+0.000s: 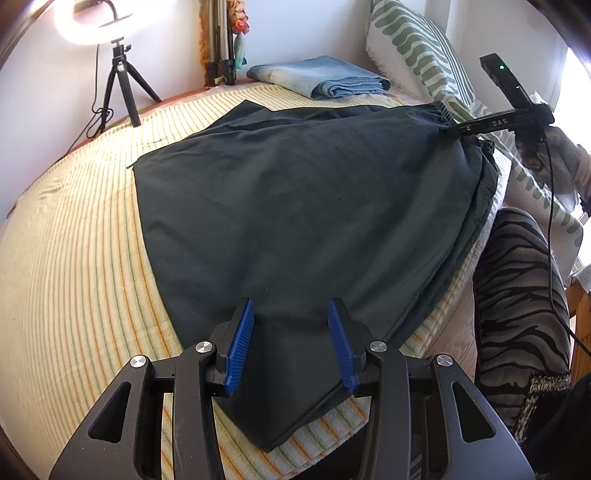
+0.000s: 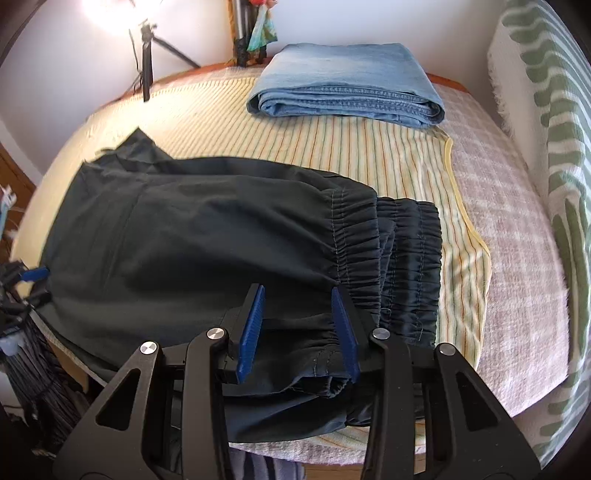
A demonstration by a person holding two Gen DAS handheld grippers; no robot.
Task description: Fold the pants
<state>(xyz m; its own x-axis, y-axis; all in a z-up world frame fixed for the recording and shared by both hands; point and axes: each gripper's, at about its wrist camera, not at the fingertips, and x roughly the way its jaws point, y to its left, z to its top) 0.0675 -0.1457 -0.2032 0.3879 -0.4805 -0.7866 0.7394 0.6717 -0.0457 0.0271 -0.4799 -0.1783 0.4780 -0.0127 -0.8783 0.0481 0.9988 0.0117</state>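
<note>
Pants: the dark pants (image 1: 295,206) lie flat on the striped bed cover (image 1: 74,258), one layer over another, the elastic waistband (image 2: 399,258) at the right end
Pants, near edge: it hangs a little over the side of the bed; how far down it goes is cut off behind the grippers
Pants, far end: in the right wrist view it is crumpled and dim, so the leg ends cannot be told apart
Left gripper: the left gripper (image 1: 291,347) has its blue fingers (image 1: 242,347) spread apart above a corner of the dark cloth, holding nothing; if they touch the cloth I cannot tell
Right gripper: the right gripper (image 2: 301,332) also stands with its fingers spread, one on each side of the gathered waistband edge, not closed on it
Folded jeans: blue folded jeans (image 2: 343,85) lie further back on the bed, well apart from the pants
Pillow: a green-patterned pillow (image 2: 554,147) at the right, partly cut off by the frame
Lamp: a ring light (image 1: 85,22) on a tripod, overexposed, details lost
</note>
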